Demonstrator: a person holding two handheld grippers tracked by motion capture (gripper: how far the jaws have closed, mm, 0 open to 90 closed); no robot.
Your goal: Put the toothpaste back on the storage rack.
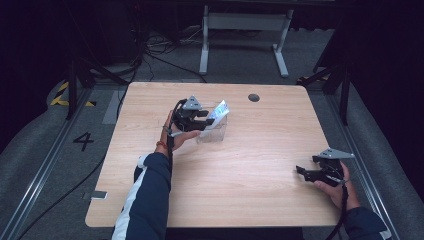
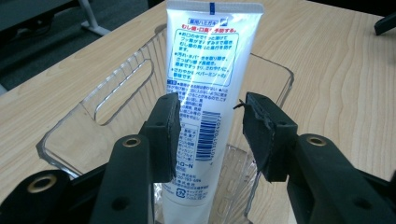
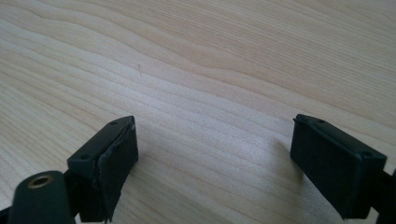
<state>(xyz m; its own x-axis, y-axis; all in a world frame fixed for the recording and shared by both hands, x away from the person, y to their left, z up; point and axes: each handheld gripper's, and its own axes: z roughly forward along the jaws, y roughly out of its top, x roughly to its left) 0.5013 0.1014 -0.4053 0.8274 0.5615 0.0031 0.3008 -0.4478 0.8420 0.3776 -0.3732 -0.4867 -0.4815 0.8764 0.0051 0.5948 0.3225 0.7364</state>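
Mid-frame in the high view, on the table (image 1: 240, 165), a clear bin (image 2: 70, 135) holds a light, squashy, slick tube (image 2: 205, 88) standing upright. The left gripper (image 2: 210, 126) brackets its middle, jaws parted; pinch the flat faces. The right gripper (image 3: 229, 163), lower right, gapes empty.

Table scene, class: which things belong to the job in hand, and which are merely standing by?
In the job:
left gripper
white tube
clear plastic bin

Standing by:
right gripper, open over bare table
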